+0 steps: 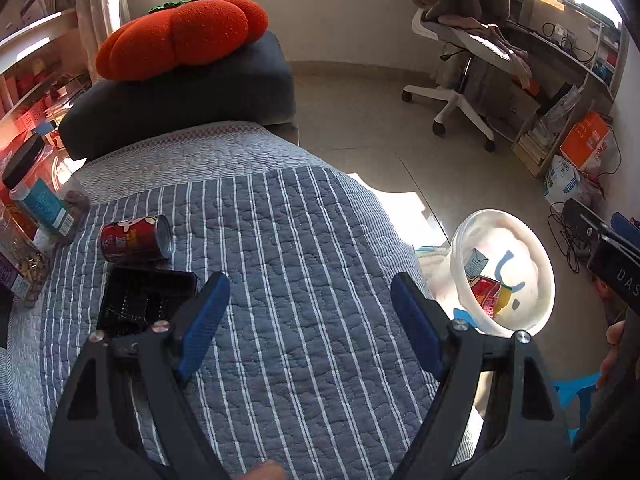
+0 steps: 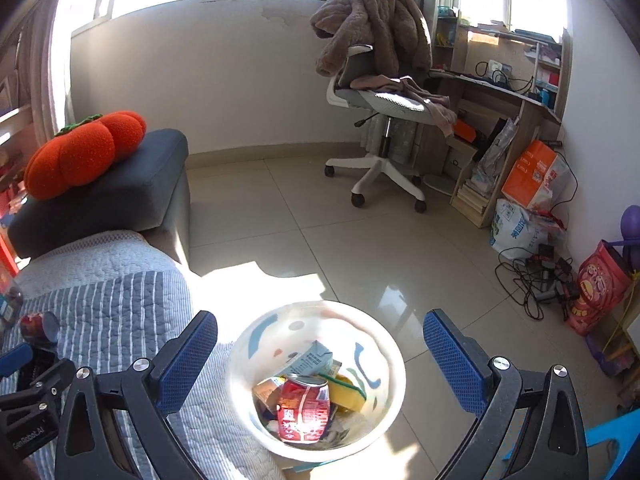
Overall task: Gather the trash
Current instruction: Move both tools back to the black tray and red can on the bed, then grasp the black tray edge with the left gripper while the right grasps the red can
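A red drink can (image 1: 136,239) lies on its side on the striped blue quilt (image 1: 280,240), just beyond a black plastic tray (image 1: 140,300). My left gripper (image 1: 310,300) is open and empty above the quilt, to the right of the tray. A white bin (image 2: 316,380) stands on the floor beside the bed and holds a crushed red can (image 2: 303,406), a grey carton (image 2: 310,360) and a yellow wrapper. My right gripper (image 2: 320,344) is open and empty directly above the bin. The bin also shows in the left wrist view (image 1: 532,256).
Clear jars (image 1: 40,200) stand at the quilt's left edge. An orange pumpkin cushion (image 1: 180,36) sits on a dark cushion (image 1: 180,100). A white office chair (image 2: 380,120), a desk (image 2: 500,92), bags and tangled cables (image 2: 532,276) stand on the tiled floor.
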